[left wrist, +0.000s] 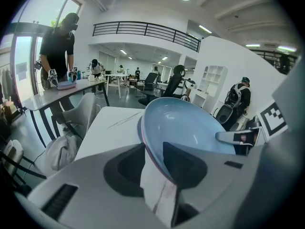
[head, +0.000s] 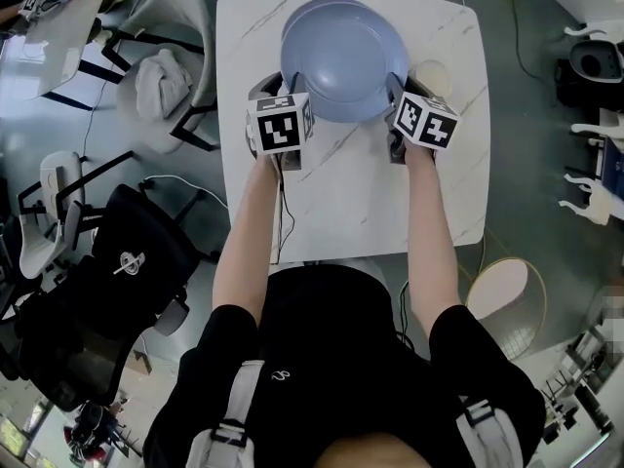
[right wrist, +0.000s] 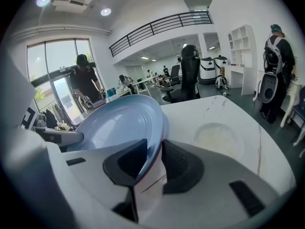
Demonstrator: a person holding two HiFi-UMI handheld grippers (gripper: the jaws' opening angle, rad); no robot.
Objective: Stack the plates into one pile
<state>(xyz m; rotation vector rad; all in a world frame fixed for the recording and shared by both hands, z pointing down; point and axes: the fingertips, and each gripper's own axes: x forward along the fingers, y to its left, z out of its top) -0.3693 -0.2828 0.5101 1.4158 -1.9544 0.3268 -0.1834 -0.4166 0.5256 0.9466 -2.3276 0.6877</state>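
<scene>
table: white with marbled veins, directly ahead of the person in the head view.
blue plate: at the 12 o'clock end of the table, hollow side up, held between the two grippers. A thin pink edge shows under its rim in the left gripper view, possibly a second plate beneath it.
left gripper: at the plate's 8 o'clock. Its jaws are closed on the rim, one pad on each face.
right gripper: at the plate's 4 o'clock. It is clamped on the rim in the same way.
white plate: flat on the table at the blue plate's 3 o'clock, just beside the right gripper.
grey chair: at the table's 9 o'clock, with pale cloth heaped on its seat.
</scene>
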